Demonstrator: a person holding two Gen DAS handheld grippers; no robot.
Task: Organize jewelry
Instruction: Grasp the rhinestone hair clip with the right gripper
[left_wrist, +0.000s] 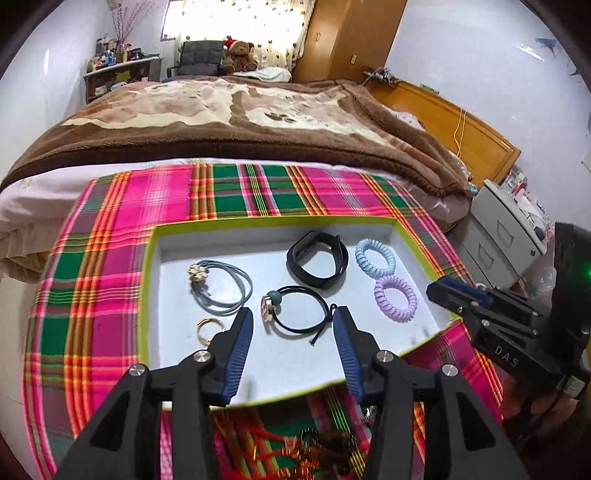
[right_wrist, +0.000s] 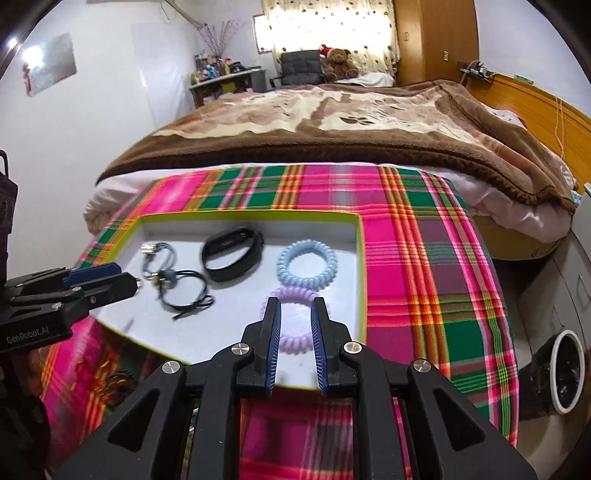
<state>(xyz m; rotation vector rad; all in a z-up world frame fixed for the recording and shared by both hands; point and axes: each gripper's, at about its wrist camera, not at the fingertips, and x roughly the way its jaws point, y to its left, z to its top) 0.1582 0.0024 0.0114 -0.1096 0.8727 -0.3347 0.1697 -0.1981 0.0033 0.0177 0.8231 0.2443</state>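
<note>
Left gripper (left_wrist: 293, 317) wide, empty, above black hair tie (left_wrist: 295, 314) | right gripper (right_wrist: 294, 308) narrow, empty, over purple coil tie (right_wrist: 291, 295) | both in tray (left_wrist: 147, 295)

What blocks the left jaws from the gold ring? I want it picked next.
Nothing visible does. The gold ring lies bare on the tray floor, just left of the left gripper, whose jaws stand open and empty.

Blurred red and gold jewelry (left_wrist: 314, 446) lies half hidden behind the box rim (left_wrist: 295, 393).
</note>
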